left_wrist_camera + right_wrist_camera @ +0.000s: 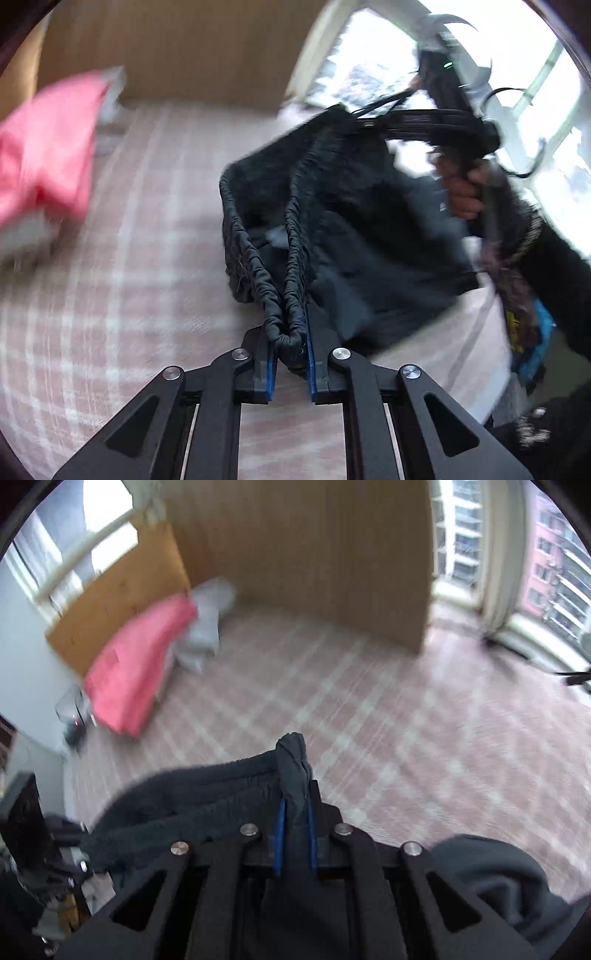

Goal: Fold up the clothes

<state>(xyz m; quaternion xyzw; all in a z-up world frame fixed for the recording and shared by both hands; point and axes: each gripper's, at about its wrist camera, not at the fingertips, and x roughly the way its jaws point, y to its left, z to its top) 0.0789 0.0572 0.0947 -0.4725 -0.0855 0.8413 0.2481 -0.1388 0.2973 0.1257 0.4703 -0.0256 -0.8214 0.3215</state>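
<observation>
A dark navy garment with a gathered elastic waistband [332, 206] hangs in the air between my two grippers, above the pink plaid bed sheet [140, 229]. My left gripper [290, 343] is shut on one end of the waistband. My right gripper [295, 805] is shut on the other end of the waistband [291, 771]; it also shows in the left wrist view [373, 122], held by a hand at the upper right. More of the dark garment [184, 794] sags to the left below the right gripper.
A pink cloth [136, 668] and a pale grey bundle [207, 624] lie at the far left of the bed, against a wooden headboard [303, 546]. Windows [546, 561] stand on the right. Dark fabric [491, 878] lies at the lower right.
</observation>
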